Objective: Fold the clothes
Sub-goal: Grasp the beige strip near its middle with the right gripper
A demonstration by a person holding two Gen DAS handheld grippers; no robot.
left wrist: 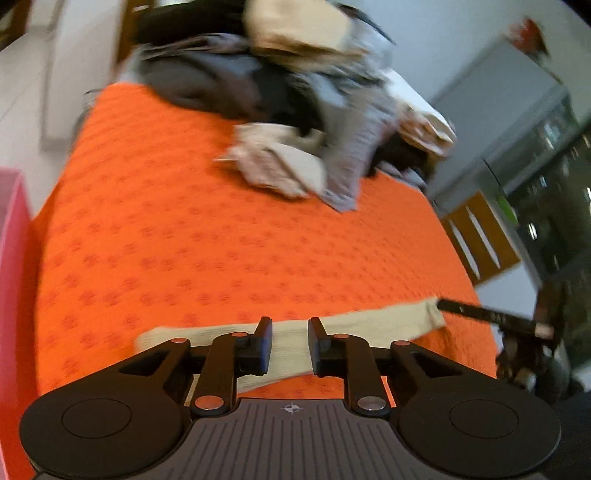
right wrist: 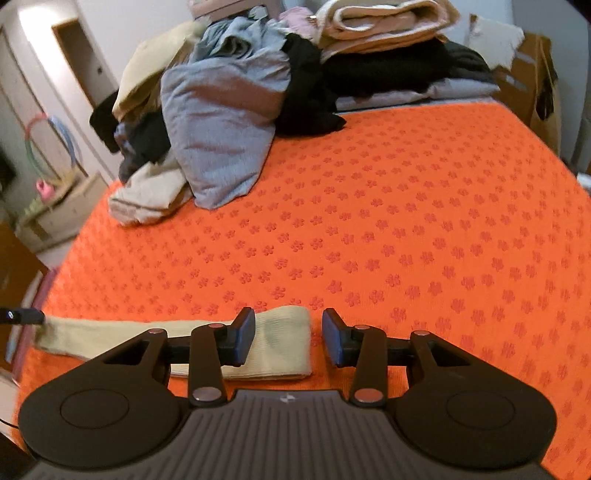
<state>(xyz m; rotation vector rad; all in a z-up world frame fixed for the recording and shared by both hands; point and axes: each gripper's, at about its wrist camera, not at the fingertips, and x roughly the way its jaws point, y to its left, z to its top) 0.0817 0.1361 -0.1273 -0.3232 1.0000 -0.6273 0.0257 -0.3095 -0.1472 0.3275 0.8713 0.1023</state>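
Observation:
A cream ribbed garment [left wrist: 369,325] lies flat as a long folded strip on the orange bedspread [left wrist: 221,240], near its front edge. My left gripper [left wrist: 290,341] is open, hovering over the strip's middle with nothing pinched. In the right wrist view the same garment [right wrist: 284,343] ends between the fingers of my right gripper [right wrist: 289,341], which is also open. The right gripper's black finger [left wrist: 480,314] shows at the strip's right end. A black tip of the left gripper [right wrist: 22,316] shows at its left end.
A big heap of unfolded clothes [right wrist: 221,122] fills the far side of the bed, with folded blankets [right wrist: 384,22] stacked behind. A pink box [left wrist: 11,258] stands at the left bed edge. A wooden chair [left wrist: 480,236] and a cardboard box [right wrist: 532,66] flank the bed.

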